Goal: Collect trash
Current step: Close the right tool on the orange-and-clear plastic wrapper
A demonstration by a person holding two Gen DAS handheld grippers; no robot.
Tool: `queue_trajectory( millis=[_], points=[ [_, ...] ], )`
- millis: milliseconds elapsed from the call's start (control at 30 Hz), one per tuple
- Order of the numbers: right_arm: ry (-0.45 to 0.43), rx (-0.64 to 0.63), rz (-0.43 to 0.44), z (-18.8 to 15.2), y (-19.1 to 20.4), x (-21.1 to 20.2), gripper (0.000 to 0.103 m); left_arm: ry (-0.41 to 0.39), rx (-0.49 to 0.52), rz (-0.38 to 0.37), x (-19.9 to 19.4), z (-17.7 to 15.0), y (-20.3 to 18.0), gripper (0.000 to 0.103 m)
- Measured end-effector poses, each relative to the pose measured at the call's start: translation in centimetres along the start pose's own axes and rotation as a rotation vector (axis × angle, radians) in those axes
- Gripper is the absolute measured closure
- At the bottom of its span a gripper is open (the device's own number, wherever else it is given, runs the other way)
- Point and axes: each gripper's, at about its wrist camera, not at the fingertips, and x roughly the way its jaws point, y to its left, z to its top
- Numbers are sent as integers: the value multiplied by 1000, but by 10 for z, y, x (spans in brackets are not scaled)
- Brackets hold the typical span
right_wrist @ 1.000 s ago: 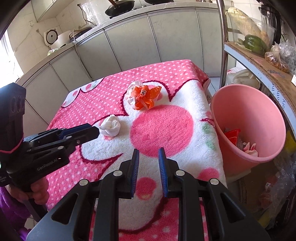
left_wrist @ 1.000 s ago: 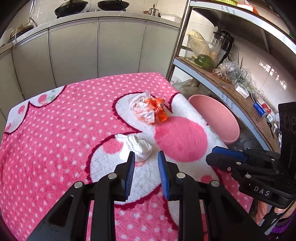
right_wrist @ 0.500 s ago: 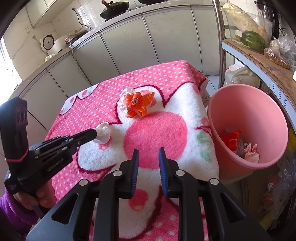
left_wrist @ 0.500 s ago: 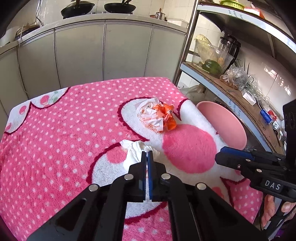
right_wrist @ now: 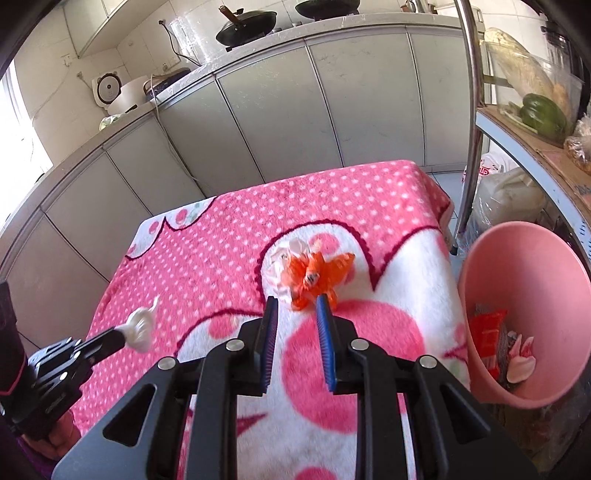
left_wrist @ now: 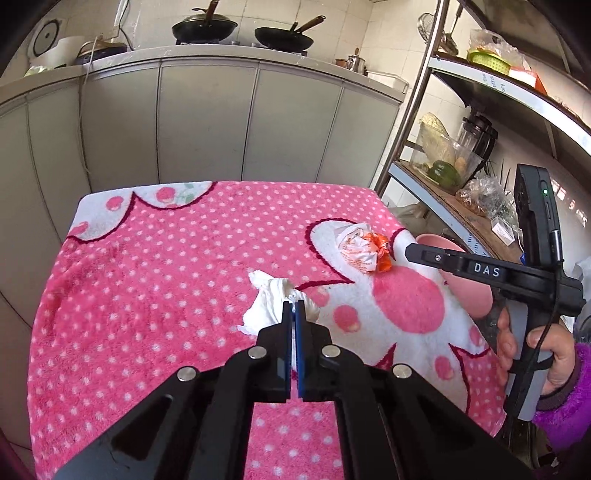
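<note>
Left wrist: L gripper (left_wrist: 294, 308) clamped on white tissue (left_wrist: 271, 301), R gripper (right_wrist: 296, 311) apart, empty.

Two black woks (left_wrist: 205, 27) on the grey counter (left_wrist: 207, 59), white rice cooker (right_wrist: 110, 92) at its end. Shelf rack (left_wrist: 458, 206) right: green pepper (right_wrist: 543, 114), blender (left_wrist: 476, 136). Pink polka-dot blanket (left_wrist: 166, 258) covers the desk.

Wrapper (right_wrist: 314, 277) on blanket (right_wrist: 221, 240), left of bin (right_wrist: 524, 258)
</note>
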Motion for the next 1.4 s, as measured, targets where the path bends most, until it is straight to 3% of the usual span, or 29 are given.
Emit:
queue_trajectory(
  millis=[300,400,500,867,1200,1400],
  points=[
    [19,20,-69,14,-4,38,81,7,-43,-6,1,-5,20,102],
    [27,35,-52,13,-5,43,83,7,-53,-7,3,-6,22,102],
    [29,20,-38,12,-2,39,93,9,-64,-5,3,-7,26,102],
    [81,-87,124,-18,48,-15,93,-23,-68,8,-20,-10,27,102],
    [180,-159,110,-62,71,-21,93,-13,-66,25,-38,-32,25,102],
    [190,-187,102,-74,77,-20,93,15,-73,40,-36,-44,26,102]
  ],
)
